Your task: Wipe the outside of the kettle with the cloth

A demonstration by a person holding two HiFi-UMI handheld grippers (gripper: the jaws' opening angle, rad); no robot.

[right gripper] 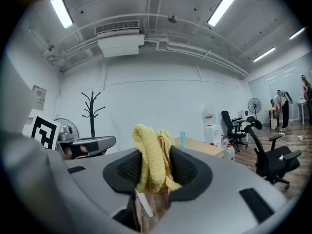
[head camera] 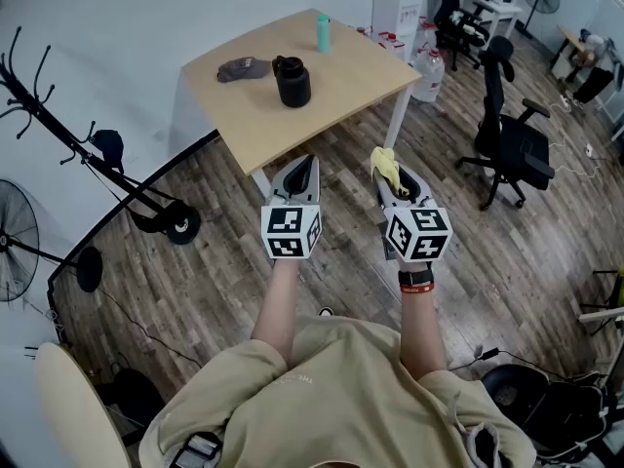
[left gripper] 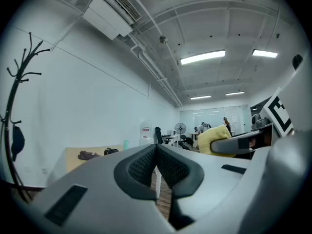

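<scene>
A black kettle [head camera: 292, 80] stands on the light wooden table [head camera: 341, 76], well ahead of both grippers. My right gripper [head camera: 387, 167] is shut on a yellow cloth [head camera: 387, 167], which bunches up between its jaws [right gripper: 154, 160]. The cloth [left gripper: 213, 139] also shows at the right in the left gripper view. My left gripper [head camera: 308, 167] is shut with nothing between its pads [left gripper: 156, 165]. Both grippers hover above the wooden floor, short of the table's near edge. The kettle [left gripper: 110, 151] shows small and far in the left gripper view.
On the table also lie a grey cap [head camera: 244, 67] and a teal bottle [head camera: 323, 32]. A black office chair [head camera: 512, 144] stands at the right, a coat rack [head camera: 58, 125] and a fan [head camera: 15, 237] at the left. Water jugs [head camera: 427, 74] sit beyond the table.
</scene>
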